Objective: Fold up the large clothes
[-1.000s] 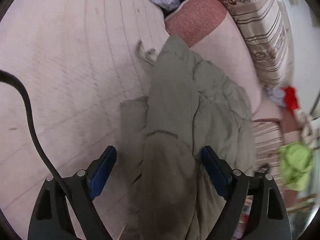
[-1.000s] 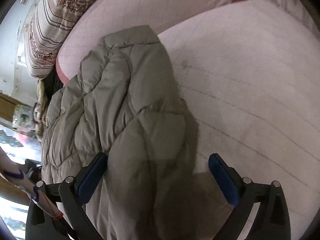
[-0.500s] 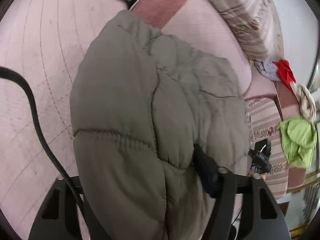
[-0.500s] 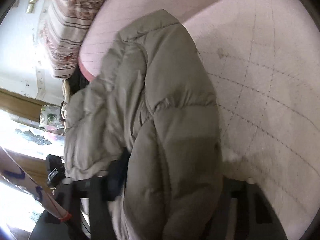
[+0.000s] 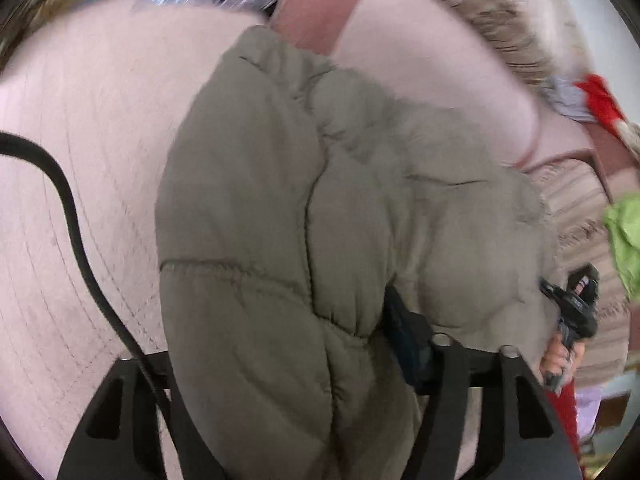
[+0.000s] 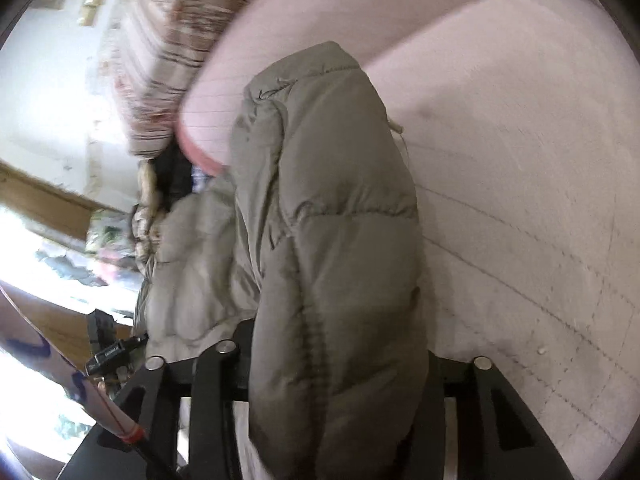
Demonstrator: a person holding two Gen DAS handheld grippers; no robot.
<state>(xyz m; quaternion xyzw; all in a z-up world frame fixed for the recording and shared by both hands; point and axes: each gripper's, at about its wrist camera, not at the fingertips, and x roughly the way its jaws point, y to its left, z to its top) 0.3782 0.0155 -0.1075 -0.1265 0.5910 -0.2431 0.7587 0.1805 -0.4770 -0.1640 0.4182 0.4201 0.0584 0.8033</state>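
An olive-grey quilted puffer jacket (image 5: pixel 304 216) fills the middle of both views; it also shows in the right wrist view (image 6: pixel 332 240). My left gripper (image 5: pixel 288 344) is shut on a thick fold of the jacket, which hides its fingertips. My right gripper (image 6: pixel 336 364) is shut on another fold of the jacket and is likewise buried in it. The jacket is lifted off the pale pink bed sheet (image 5: pixel 80 128) and hangs bunched between the two grippers. The other gripper shows at the right edge of the left wrist view (image 5: pixel 576 312).
The pink quilted sheet (image 6: pixel 520 168) spreads below. A pink pillow (image 5: pixel 432 80) and a striped cushion (image 6: pixel 176 40) lie at the bed's head. Red and green clothes (image 5: pixel 624 232) sit at the right. A black cable (image 5: pixel 76 240) hangs on the left.
Both grippers were open around the jacket a second ago; they have closed on its folds and lifted it off the sheet, bunching it up toward the cameras.
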